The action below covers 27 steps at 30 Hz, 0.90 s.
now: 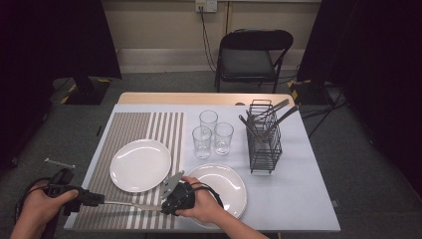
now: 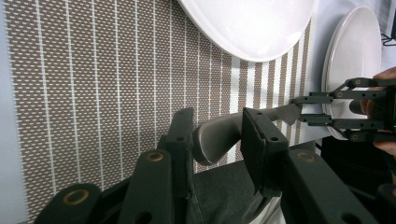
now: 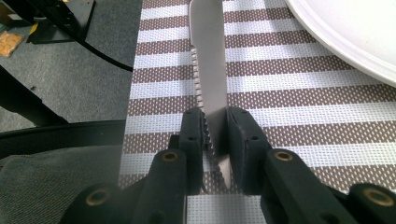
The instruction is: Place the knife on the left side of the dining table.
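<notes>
- Right gripper (image 3: 215, 140): jaws closed onto the serrated blade of the knife (image 3: 208, 70); the pads are seen pressed on both flat sides near the tip, teeth facing the left pad in the right gripper view.
- Left gripper (image 2: 217, 140): the knife's rounded handle end (image 2: 219, 136) is set between the jaws; the right pad is touching it, a small gap is seen at the left pad, so a firm clamp cannot be confirmed.
- In the left gripper view, the blade is seen running away from the handle into the right gripper (image 2: 310, 109) farther off.
- From the high view, the knife (image 1: 132, 205) is held roughly level between left gripper (image 1: 99, 199) and right gripper (image 1: 166, 206), above the near edge of the striped placemat (image 1: 124, 129).
- Just beyond the knife: one white plate (image 1: 140, 165) on the placemat, a second plate (image 1: 226, 186) beside it, partly covered by the right hand (image 1: 201, 204).
- Further out: three glasses (image 1: 211, 133) mid-table, a wire cutlery rack (image 1: 264, 139) to the right of them.
</notes>
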Each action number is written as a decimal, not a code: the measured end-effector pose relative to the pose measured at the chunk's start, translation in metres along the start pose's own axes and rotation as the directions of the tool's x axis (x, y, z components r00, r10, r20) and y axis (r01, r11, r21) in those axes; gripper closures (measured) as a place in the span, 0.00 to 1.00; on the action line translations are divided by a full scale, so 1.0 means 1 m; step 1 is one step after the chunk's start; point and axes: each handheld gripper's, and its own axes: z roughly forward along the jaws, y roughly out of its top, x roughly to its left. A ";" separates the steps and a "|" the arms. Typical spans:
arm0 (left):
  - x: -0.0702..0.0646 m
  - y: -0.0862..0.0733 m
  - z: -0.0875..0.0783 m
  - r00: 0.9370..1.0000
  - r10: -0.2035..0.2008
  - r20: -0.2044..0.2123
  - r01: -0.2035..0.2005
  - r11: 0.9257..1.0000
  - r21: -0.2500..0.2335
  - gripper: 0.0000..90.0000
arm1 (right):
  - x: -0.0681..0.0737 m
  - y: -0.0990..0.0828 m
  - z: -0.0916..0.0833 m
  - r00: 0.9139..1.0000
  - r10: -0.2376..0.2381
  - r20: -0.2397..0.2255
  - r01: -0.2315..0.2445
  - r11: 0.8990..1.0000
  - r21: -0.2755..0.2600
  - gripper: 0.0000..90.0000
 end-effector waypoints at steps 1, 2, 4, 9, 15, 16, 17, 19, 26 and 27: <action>0.000 0.000 0.000 1.000 0.000 0.000 0.000 1.000 0.000 0.73 | 0.000 0.000 0.000 1.000 0.000 0.000 0.000 1.000 0.000 0.85; 0.000 0.000 0.000 1.000 0.002 0.000 -0.002 1.000 0.003 0.73 | 0.000 0.000 0.000 1.000 -0.001 0.002 0.001 1.000 0.001 0.85; 0.002 0.001 0.000 1.000 0.024 -0.018 -0.024 1.000 0.004 0.72 | 0.001 0.000 0.000 1.000 -0.001 0.004 0.001 1.000 0.002 0.85; 0.002 0.001 -0.001 1.000 0.025 -0.017 -0.025 1.000 0.007 0.73 | 0.000 0.000 0.000 1.000 0.002 0.004 -0.002 1.000 -0.002 0.86; 0.003 0.000 0.000 1.000 0.000 -0.003 0.000 1.000 0.006 0.73 | 0.000 -0.001 0.000 1.000 0.003 0.005 -0.003 1.000 -0.009 0.86; 0.003 0.001 0.001 1.000 -0.002 -0.006 0.002 1.000 0.007 0.73 | 0.000 -0.002 0.000 1.000 0.004 0.004 -0.004 1.000 -0.011 0.86; 0.003 0.000 0.001 1.000 -0.003 -0.011 0.003 1.000 0.007 0.72 | 0.000 -0.002 0.000 1.000 0.005 0.004 -0.005 1.000 -0.011 0.86; 0.004 0.001 0.001 1.000 -0.004 -0.015 0.004 1.000 0.005 0.73 | 0.000 -0.001 0.000 1.000 0.004 0.006 -0.004 1.000 -0.008 0.86; 0.006 0.000 -0.002 0.999 0.000 -0.046 0.000 1.000 -0.003 0.74 | -0.001 -0.002 0.000 1.000 0.007 0.004 -0.007 1.000 -0.011 0.87; 0.008 0.000 -0.002 0.998 0.010 -0.060 -0.010 1.000 0.001 0.74 | 0.000 -0.001 0.000 1.000 0.008 0.003 -0.008 1.000 -0.011 0.87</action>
